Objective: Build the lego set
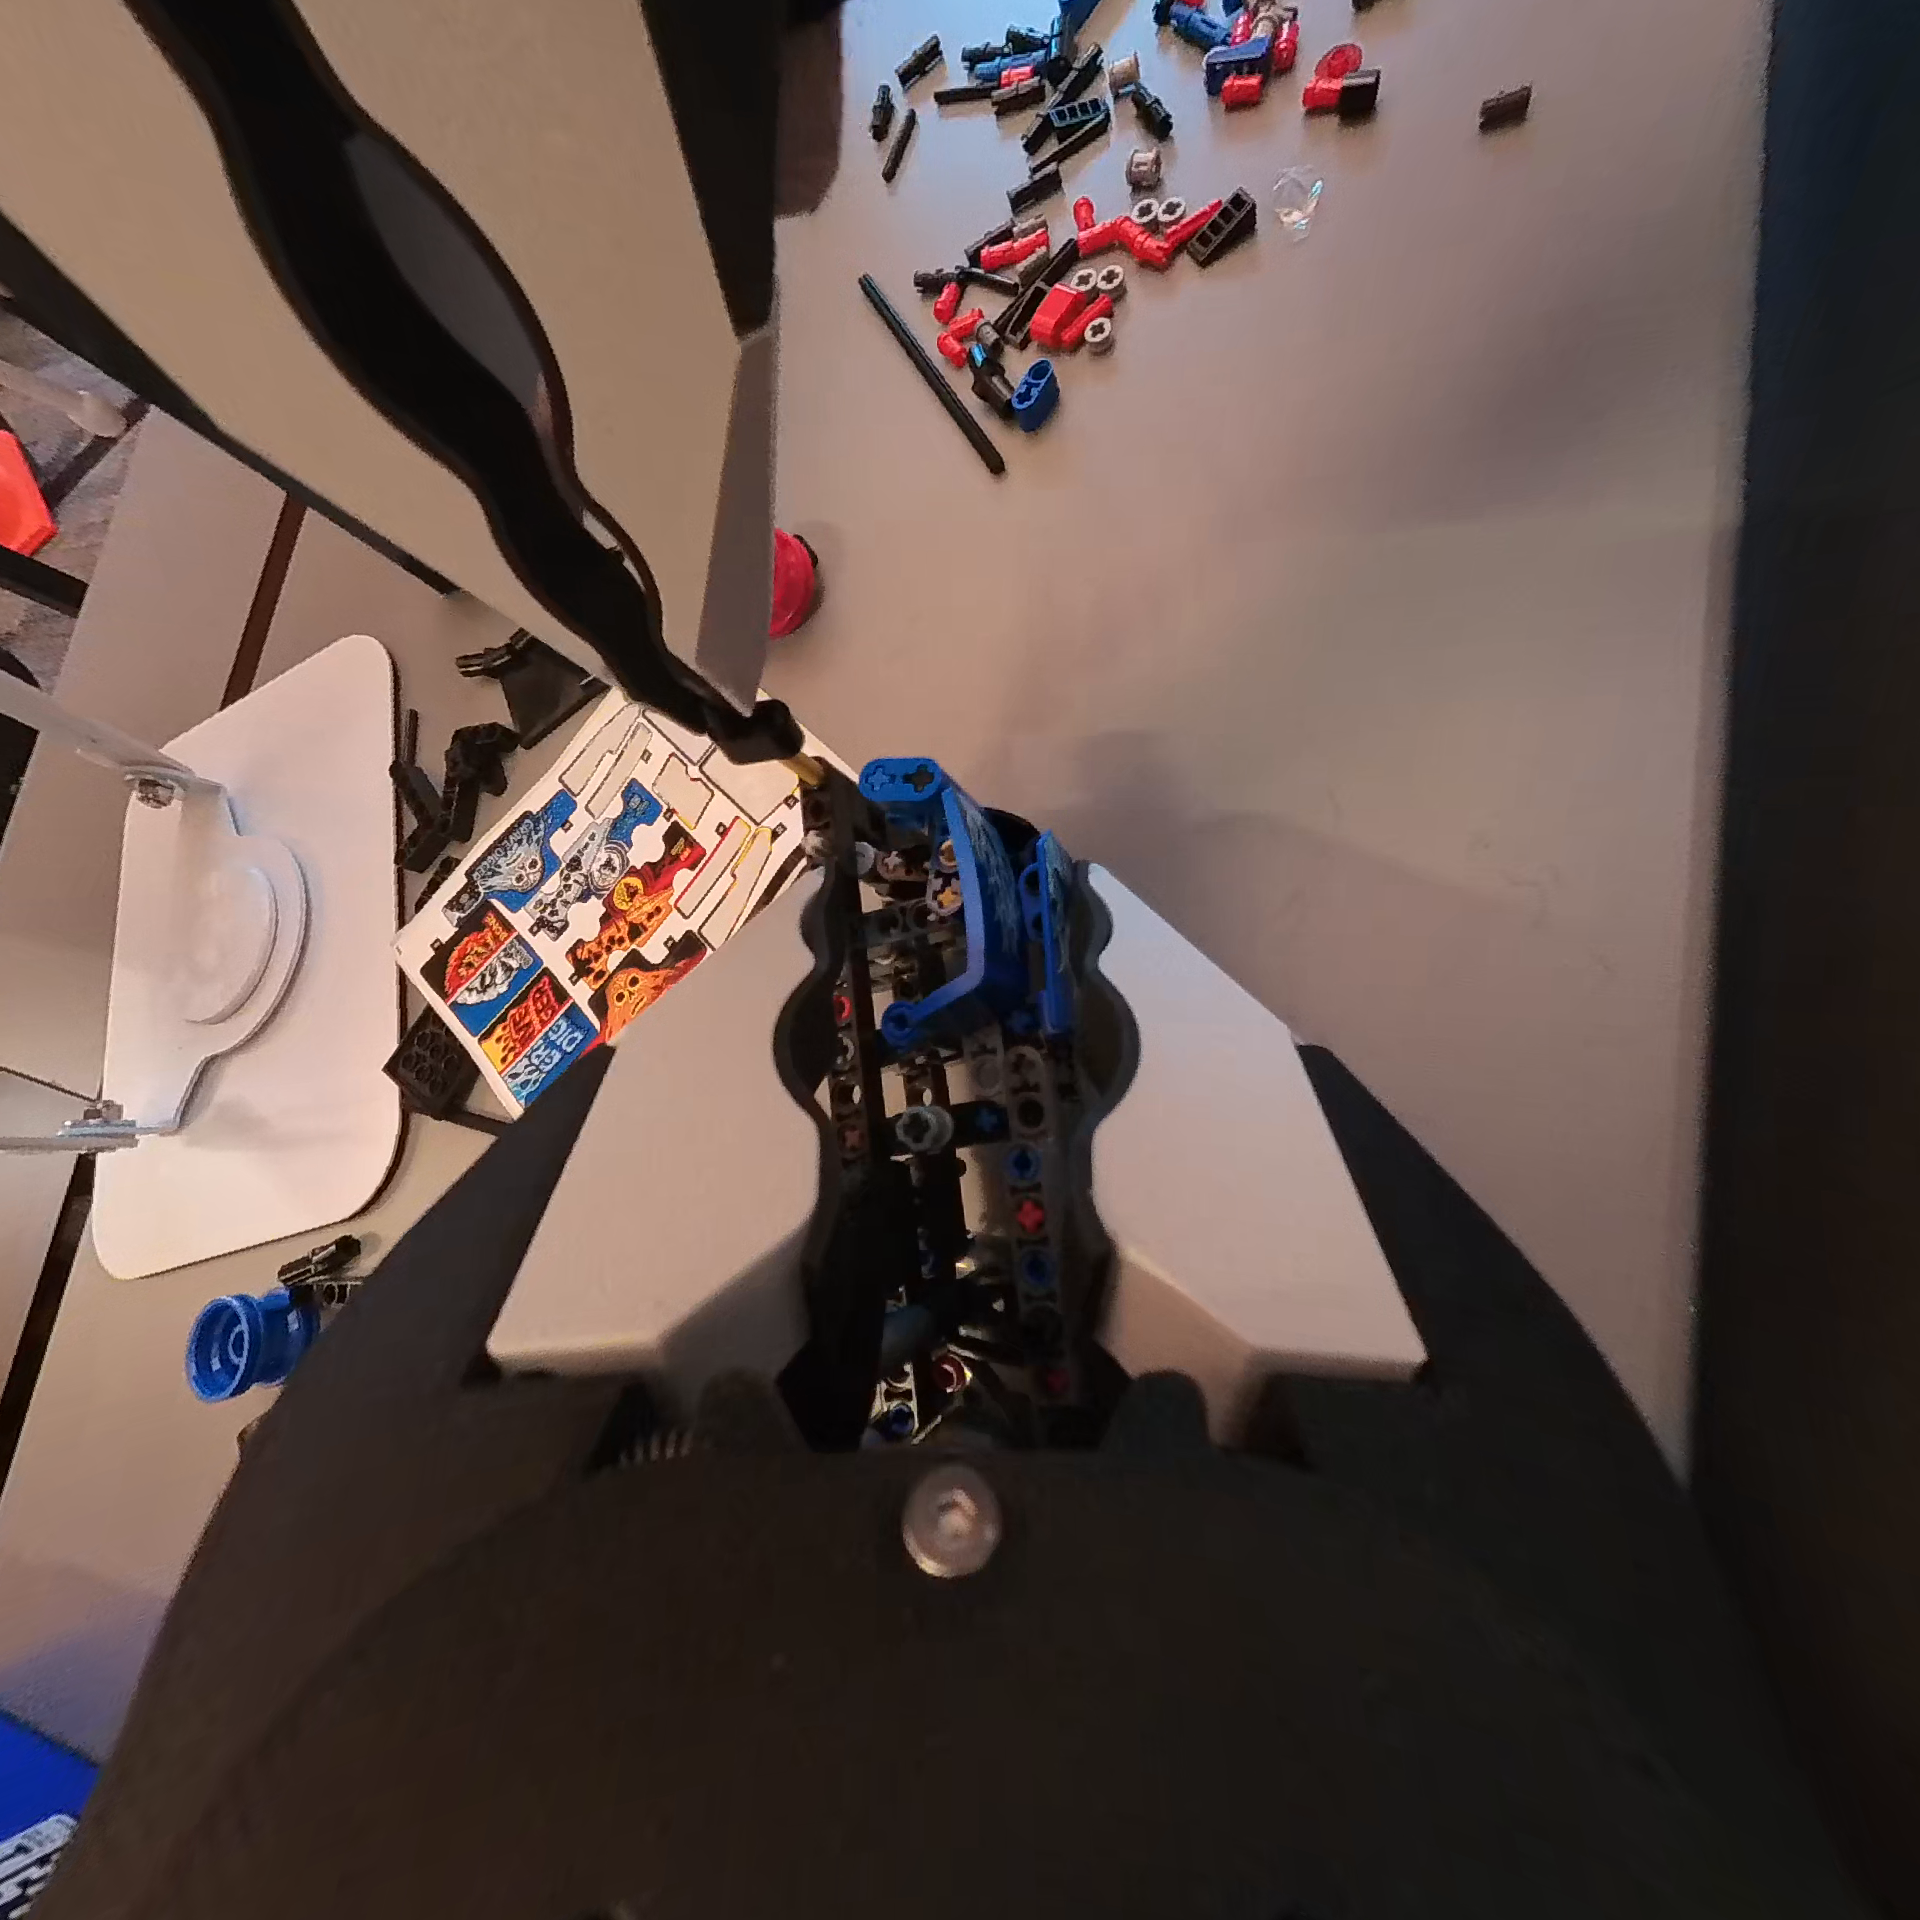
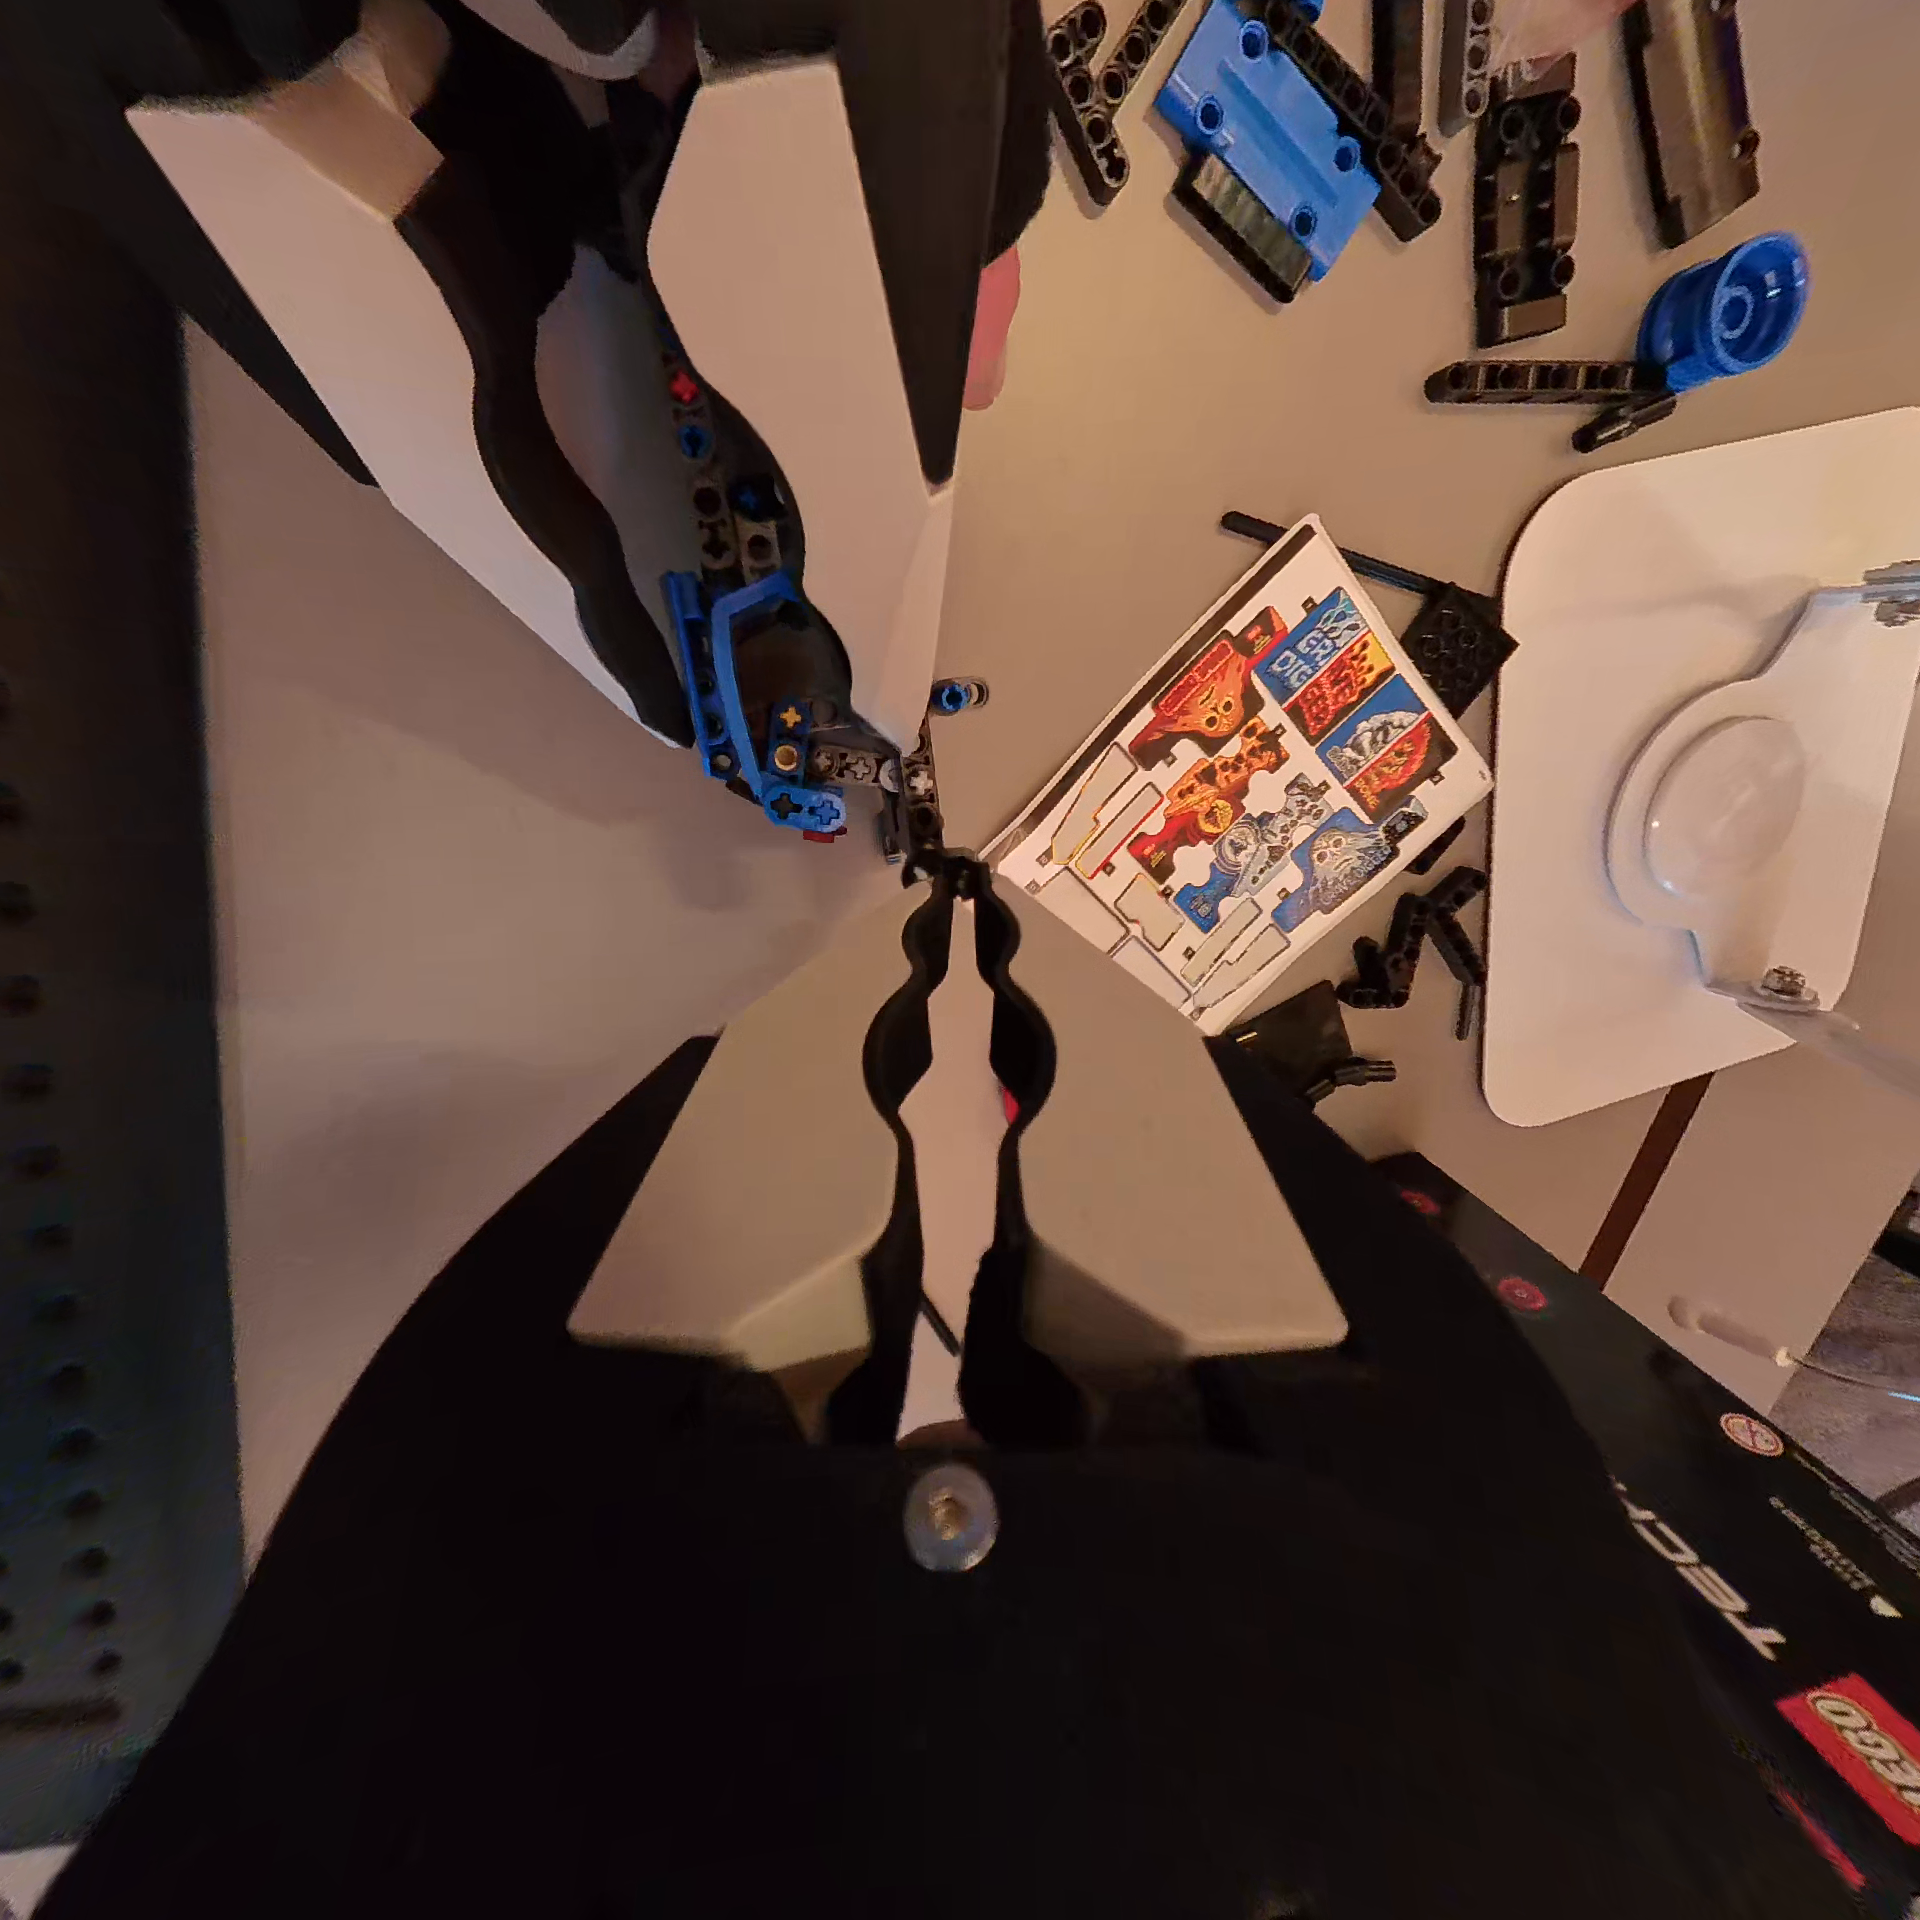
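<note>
Left wrist view: left gripper (image 1: pixel 951 997) is seen clamped on the lego model (image 1: pixel 940 1039), a black, grey and blue beam frame held lengthwise between the jaws, above the table (image 1: pixel 1351 727).
Right gripper: right gripper (image 2: pixel 948 883) is pinched closed on a small black pin (image 2: pixel 951 868), its tip brought right up to the model's end; the same pin (image 1: pixel 764 727) is seen with a gold tip pointed at the frame.
Model front: a curved blue panel (image 1: pixel 971 904) is fitted at the far end; cross-hole beams are exposed along the side.
Sticker sheet: sticker sheet (image 2: pixel 1242 774) lies flat on the table, just beside both gripper tips.
Loose parts: a scatter of red, black and blue pieces (image 1: pixel 1081 208) is spread well apart from the model, at the far side.
Blue wheel hub: blue wheel hub (image 2: pixel 1730 307) rests near black beams and a blue plate (image 2: pixel 1273 135).
White stand: white stand (image 2: pixel 1662 769) with a clear dome is placed beside the sheet.
Box: a black set box (image 2: pixel 1714 1538) is seen at the table edge.
</note>
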Demonstrator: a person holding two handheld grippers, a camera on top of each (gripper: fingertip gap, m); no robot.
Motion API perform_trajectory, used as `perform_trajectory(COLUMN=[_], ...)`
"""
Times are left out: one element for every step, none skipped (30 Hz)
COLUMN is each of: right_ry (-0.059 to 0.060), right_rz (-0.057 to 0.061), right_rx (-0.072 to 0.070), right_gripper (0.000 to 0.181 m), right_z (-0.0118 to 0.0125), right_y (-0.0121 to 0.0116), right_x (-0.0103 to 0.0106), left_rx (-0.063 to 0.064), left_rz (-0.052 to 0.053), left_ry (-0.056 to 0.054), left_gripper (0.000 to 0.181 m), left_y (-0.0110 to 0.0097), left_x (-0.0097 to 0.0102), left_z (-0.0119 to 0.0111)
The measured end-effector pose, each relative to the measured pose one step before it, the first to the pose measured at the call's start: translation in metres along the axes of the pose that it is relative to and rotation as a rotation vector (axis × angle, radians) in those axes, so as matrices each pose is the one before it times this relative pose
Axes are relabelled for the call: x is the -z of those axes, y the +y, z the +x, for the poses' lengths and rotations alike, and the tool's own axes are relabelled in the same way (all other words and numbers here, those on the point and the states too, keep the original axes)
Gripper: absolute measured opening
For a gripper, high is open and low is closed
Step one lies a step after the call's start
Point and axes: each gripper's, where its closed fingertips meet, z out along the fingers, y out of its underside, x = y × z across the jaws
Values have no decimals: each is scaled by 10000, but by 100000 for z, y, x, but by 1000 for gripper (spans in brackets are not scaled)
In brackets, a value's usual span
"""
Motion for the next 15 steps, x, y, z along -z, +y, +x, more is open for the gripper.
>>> perform_trajectory(right_ry=[-90, -108, -112, -63, -42, -38, -11, -12, 2, -39, -32, -31, -30, 28, 33], right_rz=[-102, -48, -16, -30, -49, -25, 8, 42, 8, -48, -9, -24, -56, -111, -59], right_rx=[37, 5, 19, 31, 24, 28, 14, 11, 10, 0, 19, 8, 9, 33, 16], right_gripper=[2, 2, 2, 2, 2, 2, 2, 2, 2, 2, 2, 2, 2, 2, 2], right_z=[16, 25, 9, 62, 54, 32, 38, 21, 47, -7, -8, -8, -13, 58, 67], right_y=[103, 6, -37, -21, 19, -10, -59, -113, -54, 41, -12, 14, 65, 140, 32], right_x=[-16, -7, -13, -29, -26, 6, 38, 57, 41, -33, -24, -3, 22, 14, -22], left_rx=[24, 22, 4, 12, 24, 13, 3, -16, -6, -12, 6, 2, 2, 4, 8], left_rz=[6, 1, 3, -3, -11, -3, 0, 19, 31, 5, -12, 1, 2, 7, 4], left_ry=[24, 10, 9, 3, -5, -6, -2, 14, 12, -8, -2, 5, 5, 0, -3], left_gripper=[41, 41, 41, 41, 41, 41, 41, 41, 41, 41, 41, 41, 41, 41, 41], left_y=[-17, 3, -4, 6, 22, 3, -7, -28, -41, 1, 13, -11, 0, -12, 5], left_x=[9, -10, 7, 6, -6, 0, 7, 12, 2, 2, 1, -1, -6, 9, 7], left_z=[6, 3, 4, -11, -30, -29, -3, 30, 50, 2, -4, -1, -6, 5, 0])
